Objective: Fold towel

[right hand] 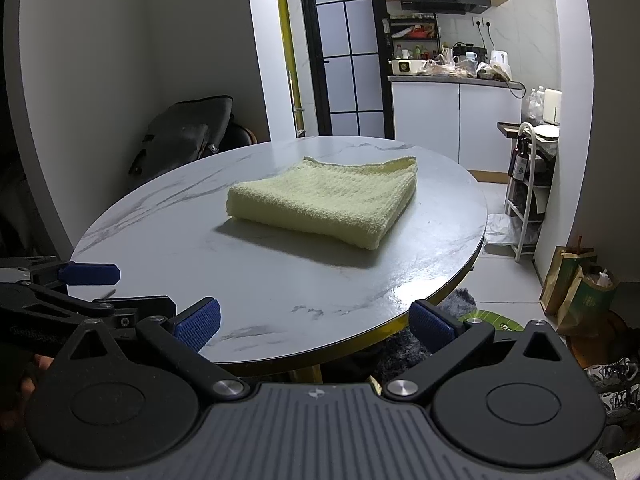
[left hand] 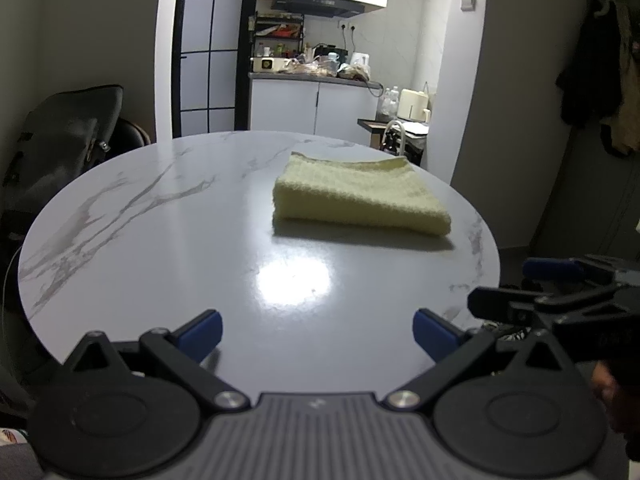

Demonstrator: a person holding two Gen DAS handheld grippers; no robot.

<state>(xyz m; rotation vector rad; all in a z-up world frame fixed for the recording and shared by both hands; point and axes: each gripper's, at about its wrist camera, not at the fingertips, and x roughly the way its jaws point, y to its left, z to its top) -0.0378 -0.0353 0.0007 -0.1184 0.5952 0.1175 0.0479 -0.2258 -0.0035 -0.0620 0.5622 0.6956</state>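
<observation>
A pale yellow towel lies folded into a thick square on the round marbled table, toward its far right side. My left gripper hovers open over the table's near edge, well short of the towel, with nothing between its blue pads. My right gripper is open too, at the near right rim of the table, and holds nothing. Each gripper shows in the other's view: the right one at the right edge, the left one at the left edge.
A dark bag rests on a chair behind the table at left. Beyond stand a kitchen counter with clutter and a white rack. Paper bags and shoes sit on the floor at right.
</observation>
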